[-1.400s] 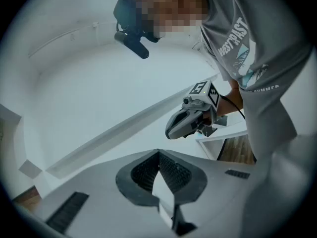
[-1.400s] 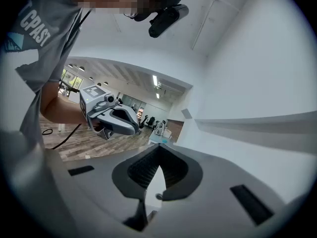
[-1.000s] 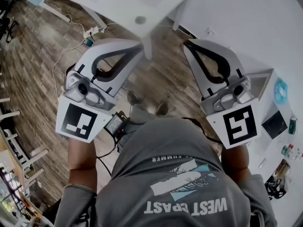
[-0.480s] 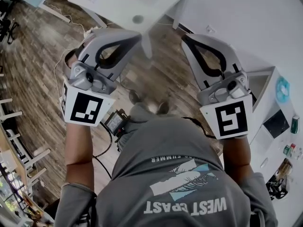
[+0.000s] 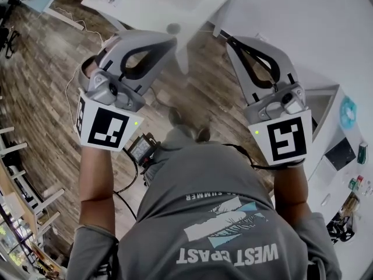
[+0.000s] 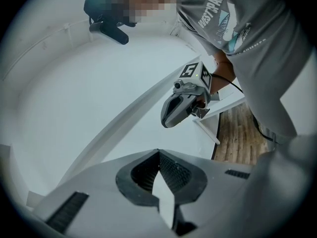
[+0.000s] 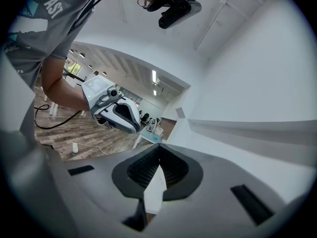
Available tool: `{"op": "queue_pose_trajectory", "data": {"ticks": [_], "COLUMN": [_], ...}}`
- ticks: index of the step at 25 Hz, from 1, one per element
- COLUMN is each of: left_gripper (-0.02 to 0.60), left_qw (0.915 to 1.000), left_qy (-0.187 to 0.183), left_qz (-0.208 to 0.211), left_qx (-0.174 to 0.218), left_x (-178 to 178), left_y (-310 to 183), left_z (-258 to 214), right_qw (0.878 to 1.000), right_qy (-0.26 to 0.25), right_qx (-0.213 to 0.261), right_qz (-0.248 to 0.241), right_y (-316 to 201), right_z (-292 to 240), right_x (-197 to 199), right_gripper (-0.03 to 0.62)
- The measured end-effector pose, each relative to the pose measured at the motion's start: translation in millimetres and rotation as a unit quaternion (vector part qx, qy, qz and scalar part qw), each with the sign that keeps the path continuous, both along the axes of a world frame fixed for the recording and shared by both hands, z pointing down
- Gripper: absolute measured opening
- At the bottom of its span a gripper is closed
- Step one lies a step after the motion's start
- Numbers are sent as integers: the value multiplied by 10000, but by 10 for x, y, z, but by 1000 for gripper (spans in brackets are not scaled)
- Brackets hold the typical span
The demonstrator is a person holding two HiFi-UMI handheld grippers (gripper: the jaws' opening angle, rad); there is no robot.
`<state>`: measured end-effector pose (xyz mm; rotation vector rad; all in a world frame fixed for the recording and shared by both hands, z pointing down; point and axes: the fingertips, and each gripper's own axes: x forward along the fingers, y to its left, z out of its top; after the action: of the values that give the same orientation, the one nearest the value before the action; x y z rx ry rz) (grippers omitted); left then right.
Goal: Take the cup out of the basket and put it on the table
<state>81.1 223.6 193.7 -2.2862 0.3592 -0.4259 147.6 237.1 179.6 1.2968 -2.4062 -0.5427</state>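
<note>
No cup and no basket shows in any view. In the head view the left gripper (image 5: 168,39) and the right gripper (image 5: 229,39) are held up side by side in front of the person's chest, over the wooden floor. Each has its jaw tips meeting, with nothing between them. The left gripper view looks along its shut jaws (image 6: 158,152) at a white wall and at the right gripper (image 6: 184,104). Past the shut jaws (image 7: 159,148) in the right gripper view, the left gripper (image 7: 118,111) hangs in the air.
A white table (image 5: 157,4) stands ahead on the wooden floor (image 5: 41,80), with a power strip and cables (image 5: 111,39) beside its leg. A white wall (image 5: 303,22) rises at the right. A white counter (image 5: 335,174) at the right edge carries small items.
Both grippers have risen a little and moved forward, the left one more than the right. Their jaws have stayed shut.
</note>
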Motion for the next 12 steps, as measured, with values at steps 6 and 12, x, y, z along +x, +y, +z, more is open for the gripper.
{"op": "queue_pose_trajectory", "data": {"ticks": [6, 12], "left_gripper": [9, 9], "left_qw": [9998, 9991], "left_qy": [73, 224], "left_qz": [185, 364], "left_qx": [-19, -15], "left_x": [-210, -453], "left_y": [-408, -802], "left_z": [-24, -81], "right_qw": [9998, 9993], "right_qy": [-59, -3], "right_qx": [61, 12], "right_qz": [176, 367], "right_y": [-446, -843], "right_z": [-75, -74], "right_x": [-218, -450], "right_gripper": [12, 12]}}
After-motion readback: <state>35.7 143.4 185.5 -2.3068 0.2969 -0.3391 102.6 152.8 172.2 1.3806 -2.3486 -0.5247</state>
